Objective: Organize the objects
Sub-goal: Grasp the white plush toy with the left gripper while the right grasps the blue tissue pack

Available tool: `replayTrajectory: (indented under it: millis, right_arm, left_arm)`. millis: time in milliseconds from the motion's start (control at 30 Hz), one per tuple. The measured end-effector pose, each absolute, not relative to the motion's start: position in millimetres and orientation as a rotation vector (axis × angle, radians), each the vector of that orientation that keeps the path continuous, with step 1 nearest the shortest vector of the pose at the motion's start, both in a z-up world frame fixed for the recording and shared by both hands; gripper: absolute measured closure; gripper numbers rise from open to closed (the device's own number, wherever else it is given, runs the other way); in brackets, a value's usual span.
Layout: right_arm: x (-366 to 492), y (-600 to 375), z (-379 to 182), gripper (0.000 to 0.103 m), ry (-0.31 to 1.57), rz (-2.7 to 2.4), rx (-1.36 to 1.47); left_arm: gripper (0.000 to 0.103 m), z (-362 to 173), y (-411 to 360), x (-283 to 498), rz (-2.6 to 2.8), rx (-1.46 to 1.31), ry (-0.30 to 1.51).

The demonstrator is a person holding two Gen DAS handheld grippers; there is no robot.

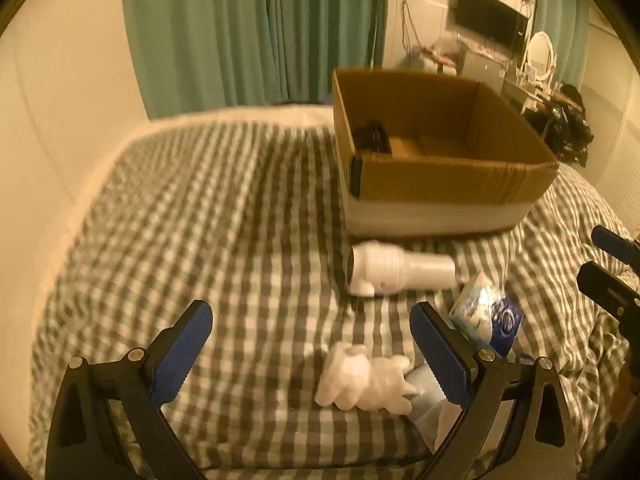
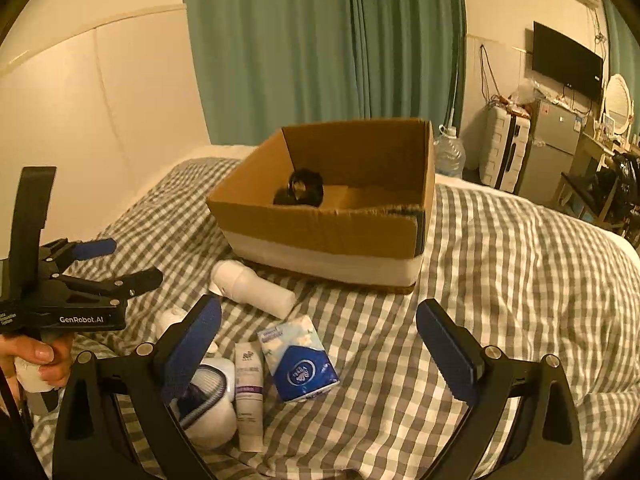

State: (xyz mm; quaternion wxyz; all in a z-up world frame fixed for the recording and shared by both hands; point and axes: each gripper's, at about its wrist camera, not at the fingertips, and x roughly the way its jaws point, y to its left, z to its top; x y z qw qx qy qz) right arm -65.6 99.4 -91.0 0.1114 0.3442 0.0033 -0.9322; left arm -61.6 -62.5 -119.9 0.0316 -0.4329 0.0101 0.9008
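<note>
Bed (image 2: pixel 500 264): covered in a grey-and-white checked sheet; it carries everything below.
Box (image 2: pixel 320 236): open cardboard, white band round its base, at the far middle of the bed; a dark item (image 2: pixel 304 188) lies inside near a back corner.
Left tongs (image 1: pixel 310 356): spread wide, grasping nothing, hovering over a crumpled white wad (image 1: pixel 364 380); seen in the right view at the left edge, gripped by a hand (image 2: pixel 44 360).
Right tongs (image 2: pixel 320 348): spread wide, empty, above the loose items.
Bottle (image 2: pixel 252 288): white, lying on its side just in front of the box.
Pouch (image 2: pixel 212 400): white with mesh, partly behind the right tongs' left finger.
Tissue pack (image 2: pixel 300 364): blue and white, near the bottle.
Tube (image 2: pixel 249 396): white with a purple band, between pouch and tissue pack.
</note>
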Motion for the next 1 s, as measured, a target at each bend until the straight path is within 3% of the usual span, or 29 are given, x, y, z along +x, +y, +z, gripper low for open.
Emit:
replayTrajectory:
  millis: [667, 733, 833, 900, 1000]
  right_arm:
    - [-94.5, 93.2, -168.2, 0.009, 0.035, -2.614, 1.264]
    - [-96.1, 86.6, -173.9, 0.010, 0.071, -2.581, 1.284]
    - [-100.6, 81.5, -183.8, 0.011, 0.088, -2.542, 1.329]
    - [-104.1, 81.0, -188.3, 0.011, 0.081, -2.523, 1.349]
    - [-107.5, 76.3, -195.6, 0.011, 0.109, -2.502, 1.389]
  left_arm:
    - [0.001, -182.7, -25.2, -76.5, 2.530, -1.631, 0.244]
    - [0.006, -182.6, -22.0, -75.0, 2.517, -1.614, 0.254]
    - [0.022, -184.9, -19.2, -75.5, 2.472, -1.615, 0.239]
    - [0.038, -184.0, -16.7, -76.2, 2.444, -1.604, 0.226]
    - [0.042, -182.0, -11.4, -75.1, 2.453, -1.581, 0.261]
